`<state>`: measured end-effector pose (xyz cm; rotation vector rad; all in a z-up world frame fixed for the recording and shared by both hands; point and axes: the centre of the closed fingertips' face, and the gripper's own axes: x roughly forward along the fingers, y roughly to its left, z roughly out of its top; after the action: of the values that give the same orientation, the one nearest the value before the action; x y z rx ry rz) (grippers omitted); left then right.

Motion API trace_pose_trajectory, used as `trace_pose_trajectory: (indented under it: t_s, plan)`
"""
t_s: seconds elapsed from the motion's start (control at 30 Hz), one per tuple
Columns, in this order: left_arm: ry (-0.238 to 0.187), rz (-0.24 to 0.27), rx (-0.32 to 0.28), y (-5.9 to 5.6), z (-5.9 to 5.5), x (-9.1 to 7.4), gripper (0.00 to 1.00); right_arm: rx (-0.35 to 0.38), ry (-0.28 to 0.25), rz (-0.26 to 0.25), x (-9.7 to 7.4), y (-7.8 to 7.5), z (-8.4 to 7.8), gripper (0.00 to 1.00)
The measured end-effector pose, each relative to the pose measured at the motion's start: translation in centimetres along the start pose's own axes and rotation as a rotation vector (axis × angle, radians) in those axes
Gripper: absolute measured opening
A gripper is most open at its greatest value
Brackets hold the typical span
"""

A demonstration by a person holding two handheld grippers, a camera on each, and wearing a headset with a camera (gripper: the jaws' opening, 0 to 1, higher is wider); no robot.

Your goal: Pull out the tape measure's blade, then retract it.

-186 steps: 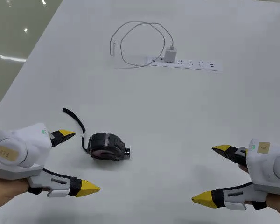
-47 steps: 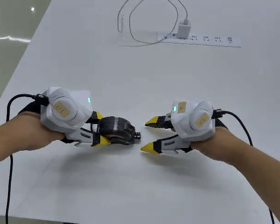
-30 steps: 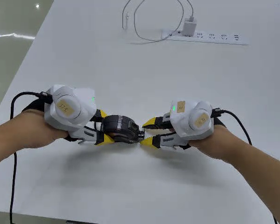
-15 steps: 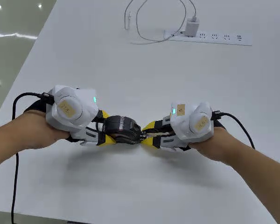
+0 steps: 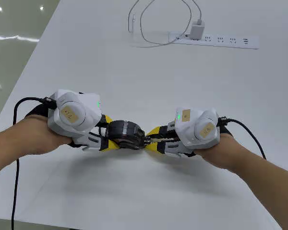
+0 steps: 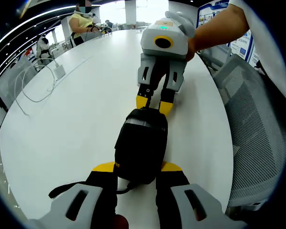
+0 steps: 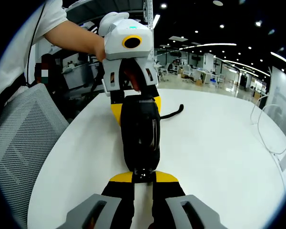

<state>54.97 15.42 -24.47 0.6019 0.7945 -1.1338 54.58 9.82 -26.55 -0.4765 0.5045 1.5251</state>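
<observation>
the left gripper (image 5: 108, 132) is clamping the tape measure (image 5: 126, 134) across its sides. the case is lying on the white table (image 5: 182, 91) between the two hands. the right gripper (image 5: 152, 139) is facing it nose to nose, its yellow tips pressing together on the small metal hook (image 7: 142, 172) at the mouth of the case. no blade is showing outside it yet.

the pull is about to begin, i judge. to do it well, the right hand should be drawing straight away from the mouth, in line with the case, so the blade is not bending or scraping the slot. the left hand should be holding the case steady and low on the table. the pinch on the hook looks shallow, so a slow, even pull seems safer than a jerk, since a slip would let the blade snap home.

both hands are lying low over the table, forearms coming in from either side, grippers pointing at each other and nearly level. the black strap (image 7: 172, 111) is trailing behind the case.
</observation>
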Motion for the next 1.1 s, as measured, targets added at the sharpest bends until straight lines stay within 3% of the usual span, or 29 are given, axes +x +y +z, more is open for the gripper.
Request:
trace_pose_trajectory:
  t_s: [0.6,1.1]
  plan:
    - [0.006,-0.004,0.016,-0.1,0.0,0.0,0.25,-0.014,0.009,0.001,-0.3,0.1,-0.2,0.09]
    - [0.009,-0.001,0.017,-0.1,0.0,0.1,0.25,-0.006,0.03,-0.018,-2.0,0.1,-1.5,0.09]
